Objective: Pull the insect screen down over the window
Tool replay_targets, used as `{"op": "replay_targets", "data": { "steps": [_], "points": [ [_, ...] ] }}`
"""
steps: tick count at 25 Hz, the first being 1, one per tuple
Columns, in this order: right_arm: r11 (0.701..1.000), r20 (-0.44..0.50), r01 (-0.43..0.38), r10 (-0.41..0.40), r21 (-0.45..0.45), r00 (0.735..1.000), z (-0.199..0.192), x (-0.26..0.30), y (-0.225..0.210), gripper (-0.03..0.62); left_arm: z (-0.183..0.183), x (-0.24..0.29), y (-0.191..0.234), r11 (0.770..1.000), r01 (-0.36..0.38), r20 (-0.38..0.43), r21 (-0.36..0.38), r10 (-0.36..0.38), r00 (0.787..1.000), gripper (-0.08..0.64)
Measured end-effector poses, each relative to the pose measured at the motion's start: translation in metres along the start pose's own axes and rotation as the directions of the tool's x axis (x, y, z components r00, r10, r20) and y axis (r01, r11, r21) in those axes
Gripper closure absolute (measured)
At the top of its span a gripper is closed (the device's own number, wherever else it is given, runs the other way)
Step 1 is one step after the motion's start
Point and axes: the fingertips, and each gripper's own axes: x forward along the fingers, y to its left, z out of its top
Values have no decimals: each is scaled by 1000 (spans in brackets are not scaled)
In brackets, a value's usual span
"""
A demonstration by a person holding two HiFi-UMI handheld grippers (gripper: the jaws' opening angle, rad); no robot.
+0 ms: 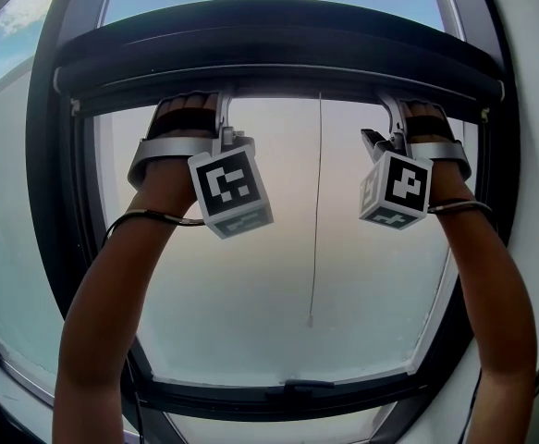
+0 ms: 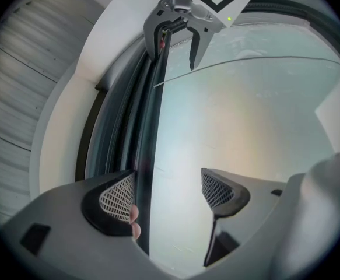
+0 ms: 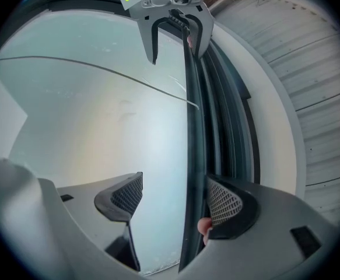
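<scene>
The dark pull bar (image 1: 306, 80) of the insect screen sits high under the window's top housing. Both grippers are raised to it. My left gripper (image 1: 224, 117) reaches the bar left of centre, my right gripper (image 1: 394, 118) right of centre. In the left gripper view the bar (image 2: 149, 156) runs between the open jaws of the left gripper (image 2: 167, 194), close to the left pad (image 2: 117, 198). In the right gripper view the bar (image 3: 193, 144) passes between the right gripper's (image 3: 174, 200) open jaws, beside the right pad (image 3: 225, 203). Each view shows the other gripper straddling the bar farther along.
A thin pull cord (image 1: 315, 229) hangs down the middle of the hazy pane and ends in a small knob (image 1: 310, 322). The dark window frame (image 1: 287, 391) closes the bottom and sides. A white reveal (image 1: 528, 109) lies to the right.
</scene>
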Motion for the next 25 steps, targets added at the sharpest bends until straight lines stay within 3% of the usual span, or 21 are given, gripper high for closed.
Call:
{"op": "replay_targets", "data": {
  "steps": [7,17,25],
  "points": [
    [999,-18,-38,38,2,999,0,-12,20,279,1,-12,-19,998,56,-2,-6,-56,998,224],
    [998,-46,-66,67,12,997,2,-30,42,279,1,-28,-39,998,56,11,23,-56,998,224],
    [993,-48,-112,114,38,992,8,-59,83,279,0,-54,-80,997,73,5,12,-73,997,224]
  ]
}}
